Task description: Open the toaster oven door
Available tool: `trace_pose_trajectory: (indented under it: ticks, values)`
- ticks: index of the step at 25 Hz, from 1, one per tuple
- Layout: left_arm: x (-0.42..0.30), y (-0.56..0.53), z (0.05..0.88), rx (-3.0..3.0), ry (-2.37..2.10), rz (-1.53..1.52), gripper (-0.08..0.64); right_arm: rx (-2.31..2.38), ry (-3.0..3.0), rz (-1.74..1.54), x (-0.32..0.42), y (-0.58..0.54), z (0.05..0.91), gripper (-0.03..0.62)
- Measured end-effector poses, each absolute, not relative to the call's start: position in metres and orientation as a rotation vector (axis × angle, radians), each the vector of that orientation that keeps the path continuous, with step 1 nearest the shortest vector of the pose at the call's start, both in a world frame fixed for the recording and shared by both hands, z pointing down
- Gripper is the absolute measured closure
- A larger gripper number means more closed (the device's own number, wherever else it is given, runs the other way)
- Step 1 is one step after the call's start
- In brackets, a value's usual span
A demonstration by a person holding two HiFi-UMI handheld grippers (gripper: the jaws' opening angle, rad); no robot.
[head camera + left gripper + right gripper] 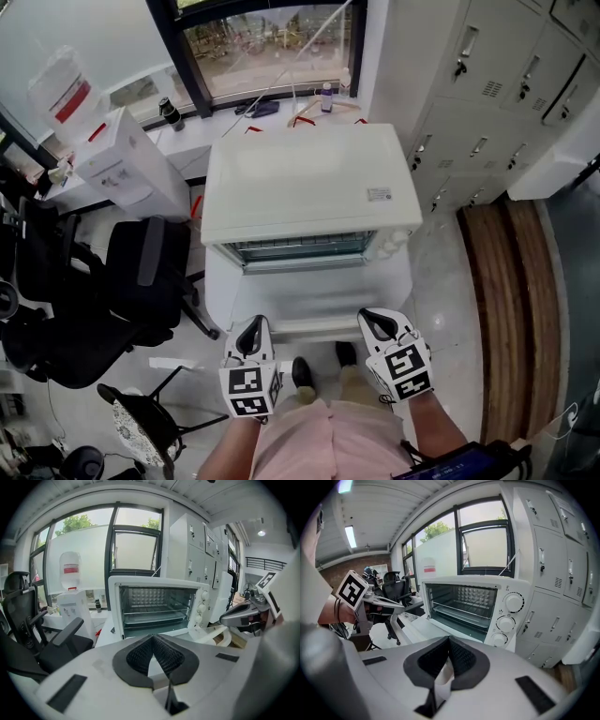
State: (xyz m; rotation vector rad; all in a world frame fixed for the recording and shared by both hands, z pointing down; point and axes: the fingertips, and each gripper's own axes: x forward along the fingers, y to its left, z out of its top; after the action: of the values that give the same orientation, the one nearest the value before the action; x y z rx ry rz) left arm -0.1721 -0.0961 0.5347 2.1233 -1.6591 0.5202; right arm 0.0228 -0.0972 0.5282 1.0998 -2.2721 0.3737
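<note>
The white toaster oven [309, 183] stands in front of me, and its door [309, 298] hangs down flat and open. The wire rack inside shows in the left gripper view [154, 606] and in the right gripper view [464, 604]. Three knobs [513, 603] run down its right side. My left gripper [251, 332] hovers near the door's front left corner with its jaws closed tip to tip and nothing between them. My right gripper [375, 322] is near the front right corner, shut and empty too. Neither touches the door handle [314, 328].
A black office chair [141, 272] stands left of the oven, with a water dispenser [117, 159] behind it. Grey lockers [487, 94] and a wooden bench [511, 281] are on the right. The person's shoes [302, 373] sit just under the door's edge.
</note>
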Motion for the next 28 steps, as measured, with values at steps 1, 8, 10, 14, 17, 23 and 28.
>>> trace_pose_trajectory:
  ticks: [1, 8, 10, 14, 17, 23, 28]
  values:
    - [-0.172, -0.095, 0.536, 2.122, -1.657, 0.525, 0.548, 1.097, -2.272, 0.375, 0.023, -0.096, 0.529, 0.592]
    - [-0.170, -0.091, 0.542, 2.126, -1.645, 0.552, 0.546, 1.095, -2.271, 0.380, 0.026, -0.092, 0.533, 0.592]
    - [-0.170, -0.089, 0.545, 2.127, -1.637, 0.567, 0.546, 1.085, -2.268, 0.387, 0.025, -0.090, 0.536, 0.592]
    - [-0.169, -0.085, 0.552, 2.124, -1.629, 0.585, 0.546, 1.073, -2.263, 0.394, 0.023, -0.087, 0.542, 0.592]
    - [-0.168, -0.081, 0.556, 2.120, -1.624, 0.599, 0.546, 1.070, -2.260, 0.397, 0.025, -0.084, 0.545, 0.592]
    - [-0.169, -0.076, 0.564, 2.111, -1.611, 0.616, 0.546, 1.055, -2.243, 0.418, 0.025, -0.077, 0.555, 0.592]
    - [-0.169, -0.073, 0.573, 2.103, -1.597, 0.635, 0.546, 1.044, -2.228, 0.433, 0.025, -0.073, 0.564, 0.592]
